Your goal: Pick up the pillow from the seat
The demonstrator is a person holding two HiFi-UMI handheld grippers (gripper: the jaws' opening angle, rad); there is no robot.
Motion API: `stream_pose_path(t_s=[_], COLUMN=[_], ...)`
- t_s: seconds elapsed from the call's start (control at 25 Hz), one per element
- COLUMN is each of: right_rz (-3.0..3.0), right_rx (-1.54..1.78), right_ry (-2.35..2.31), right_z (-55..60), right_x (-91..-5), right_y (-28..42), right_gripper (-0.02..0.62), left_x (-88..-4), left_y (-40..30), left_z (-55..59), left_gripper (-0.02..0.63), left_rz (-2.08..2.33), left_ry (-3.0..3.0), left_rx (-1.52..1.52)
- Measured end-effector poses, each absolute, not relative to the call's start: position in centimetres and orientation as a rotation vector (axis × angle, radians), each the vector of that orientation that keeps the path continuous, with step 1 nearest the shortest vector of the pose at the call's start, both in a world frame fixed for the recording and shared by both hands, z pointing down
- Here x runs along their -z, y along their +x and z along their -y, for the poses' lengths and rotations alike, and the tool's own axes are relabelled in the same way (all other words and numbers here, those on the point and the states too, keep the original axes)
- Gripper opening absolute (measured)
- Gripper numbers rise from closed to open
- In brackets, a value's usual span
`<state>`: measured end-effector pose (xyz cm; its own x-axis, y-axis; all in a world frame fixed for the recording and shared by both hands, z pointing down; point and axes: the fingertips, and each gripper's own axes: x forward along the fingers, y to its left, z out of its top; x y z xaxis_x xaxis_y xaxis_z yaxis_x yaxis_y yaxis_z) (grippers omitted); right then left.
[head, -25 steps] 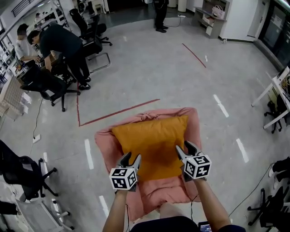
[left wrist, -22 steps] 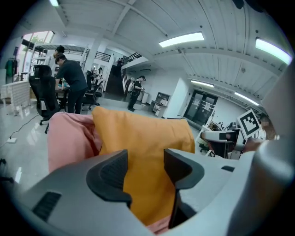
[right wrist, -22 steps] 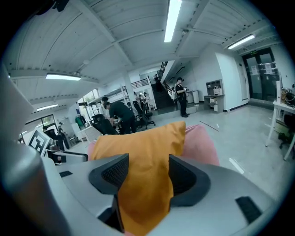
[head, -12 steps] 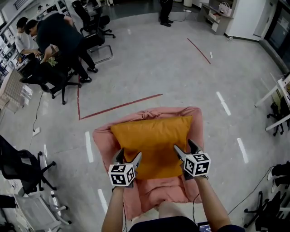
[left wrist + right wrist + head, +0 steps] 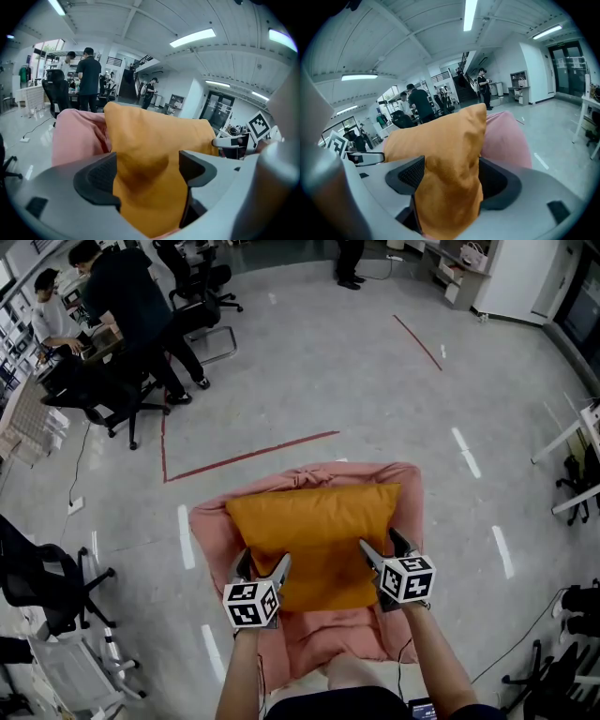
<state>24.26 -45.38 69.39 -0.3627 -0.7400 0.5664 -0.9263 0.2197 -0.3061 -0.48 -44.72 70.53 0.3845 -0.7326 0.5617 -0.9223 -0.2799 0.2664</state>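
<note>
Black-and-white marker cube (image 5: 251, 604) on each gripper, and the person's bare forearms (image 5: 242, 681), sit at the seat's near edge. Left gripper (image 5: 263, 562), at the seat's near-left: jaws spread wide, they have just been opening. The pillow's near-left corner sits between them, cloth loose against the ribbed pads (image 5: 101, 174), no squeeze showing. Right gripper (image 5: 382, 545), at the seat's near-right: same story, jaws wide apart and just been opening. The pillow's near-right corner bunches up between them, not clamped.

The orange pillow (image 5: 314, 531) lies flat on the seat (image 5: 208, 535), across its middle and back part, long side left to right. Its far edge is close to the seat's far rim. The seat is draped in pink cloth that bulges past the pillow left, right and near side, knotted or gathered at the far rim.

Left of the seat: a white floor dash (image 5: 185, 535), then further left a black office chair (image 5: 47, 587) on grey floor. Right of the seat: another white dash (image 5: 502, 549). Just beyond the seat a red tape line (image 5: 248, 458) runs slantwise and turns a corner away from the seat at its left end.

Far beyond the seat, to its left: more office chairs, a person in a dark top (image 5: 127, 296) bent over a desk, and a second person (image 5: 47, 310) beside. Straight beyond the seat, far off: a standing person's legs (image 5: 349, 263).
</note>
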Motion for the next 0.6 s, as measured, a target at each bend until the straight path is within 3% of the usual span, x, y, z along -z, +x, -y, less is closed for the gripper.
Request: stream_pose_path(t_s=[0.6], right_rz=[2.191], right_rx=[-0.901], right_ry=[1.503], right_z=[46.4], right_x=[-70.5], right_y=[23.8], right_gripper=[0.341], left_x=[-71.9], left_y=[-2.7], left_z=[45.8], left_gripper=[0.422], left_rz=[1.473], left_ry=[2.033], left_rx=[-0.469])
